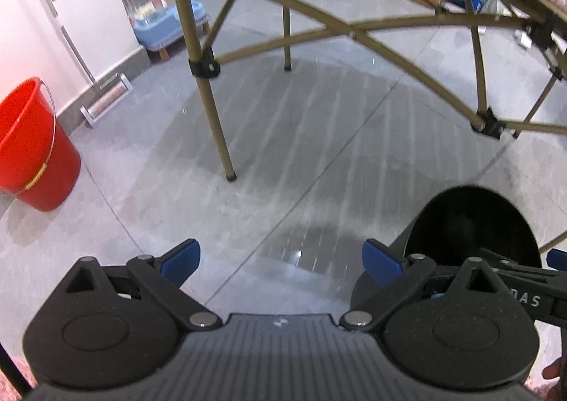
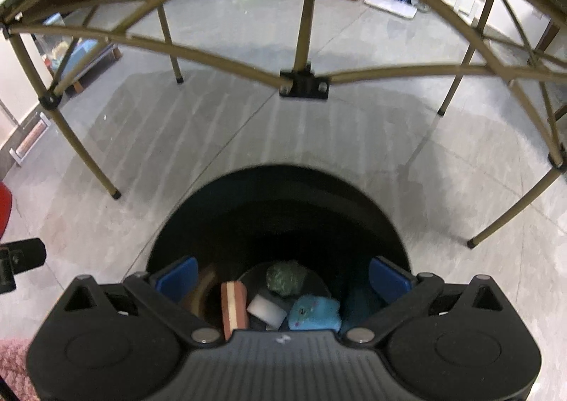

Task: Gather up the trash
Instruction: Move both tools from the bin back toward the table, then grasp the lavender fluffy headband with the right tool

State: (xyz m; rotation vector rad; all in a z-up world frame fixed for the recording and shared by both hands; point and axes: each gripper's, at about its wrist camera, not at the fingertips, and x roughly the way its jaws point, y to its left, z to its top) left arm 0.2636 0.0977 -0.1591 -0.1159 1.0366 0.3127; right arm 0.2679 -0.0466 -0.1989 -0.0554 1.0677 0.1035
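Grey floor (image 1: 283, 139) under tabletop: both tools wide and empty, right tool (image 2: 283, 280) over bin (image 2: 280, 209), drop looks done; fetch next trash.

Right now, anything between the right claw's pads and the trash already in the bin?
Nothing. In the right wrist view the open right claw sits over the black bin; sponge, white block and blue piece lie below.

The black bin (image 1: 471, 224) is half hidden behind the left gripper's body; the red bucket (image 1: 32, 146) is cut by the edge; boxes behind the counter blur.
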